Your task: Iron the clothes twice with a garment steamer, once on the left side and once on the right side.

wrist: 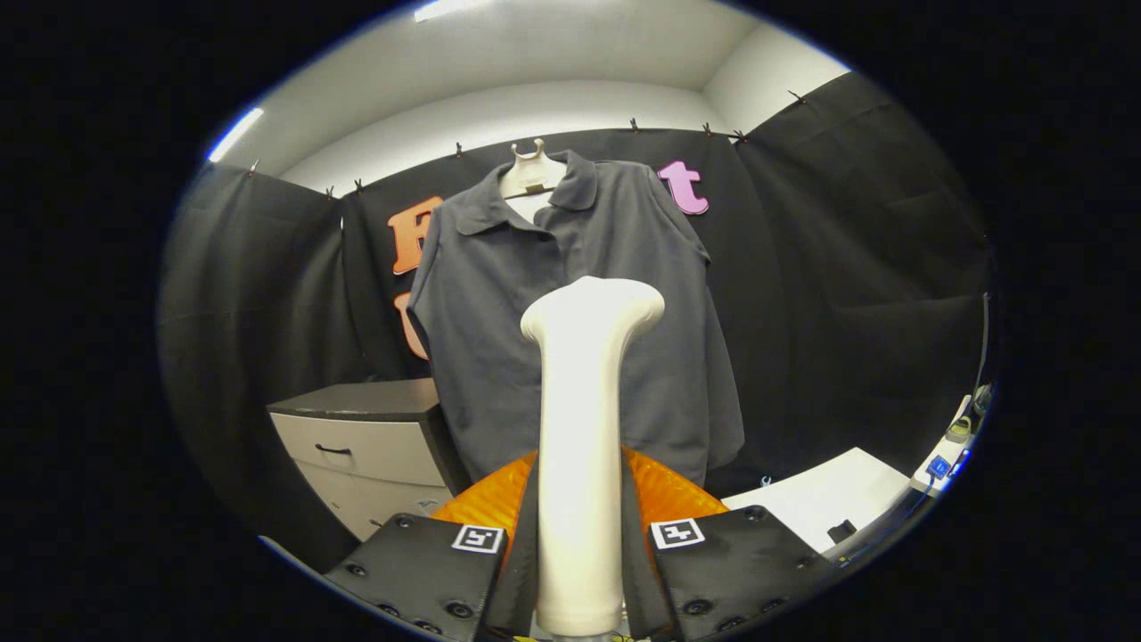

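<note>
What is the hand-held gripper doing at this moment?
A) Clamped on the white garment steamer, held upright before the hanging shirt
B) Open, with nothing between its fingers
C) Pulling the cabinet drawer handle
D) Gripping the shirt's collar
A: the hand-held gripper has both fingers pressed on the handle of the white garment steamer, whose head rises upright in front of the grey shirt on its hanger.

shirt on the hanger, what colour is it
Dark grey shirt, plain, in the gripper view.

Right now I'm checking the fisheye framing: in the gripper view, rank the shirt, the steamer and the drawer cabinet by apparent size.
1. Shirt
2. Steamer, enlarged by nearness, clamped in the hand-held gripper
3. Drawer cabinet, partly hidden
</note>
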The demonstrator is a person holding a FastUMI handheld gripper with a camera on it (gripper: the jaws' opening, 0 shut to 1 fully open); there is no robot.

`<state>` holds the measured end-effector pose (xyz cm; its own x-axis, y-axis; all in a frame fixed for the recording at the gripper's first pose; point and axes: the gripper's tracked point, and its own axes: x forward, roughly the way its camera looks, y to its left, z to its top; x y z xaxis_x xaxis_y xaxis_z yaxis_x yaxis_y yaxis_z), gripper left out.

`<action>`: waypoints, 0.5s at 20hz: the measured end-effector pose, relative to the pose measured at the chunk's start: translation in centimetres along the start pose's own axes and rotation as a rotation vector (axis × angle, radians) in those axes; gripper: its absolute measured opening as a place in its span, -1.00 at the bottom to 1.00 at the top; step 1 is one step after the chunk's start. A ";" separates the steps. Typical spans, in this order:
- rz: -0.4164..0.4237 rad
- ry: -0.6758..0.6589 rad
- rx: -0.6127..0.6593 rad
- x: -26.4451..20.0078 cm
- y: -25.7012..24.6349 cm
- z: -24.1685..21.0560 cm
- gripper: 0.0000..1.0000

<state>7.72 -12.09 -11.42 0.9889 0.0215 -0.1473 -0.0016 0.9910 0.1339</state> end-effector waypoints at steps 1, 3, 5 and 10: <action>0.010 -0.012 0.000 -0.3 0.6 0.7 -0.08; 0.030 -0.033 0.003 -0.9 1.5 2.1 -0.08; 0.044 -0.053 0.008 -1.4 2.3 3.3 -0.08; 0.065 -0.079 -0.010 -2.1 4.0 5.4 -0.08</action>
<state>6.42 -8.88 -5.32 0.9953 0.0754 -0.0606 -0.0670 0.9892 0.1304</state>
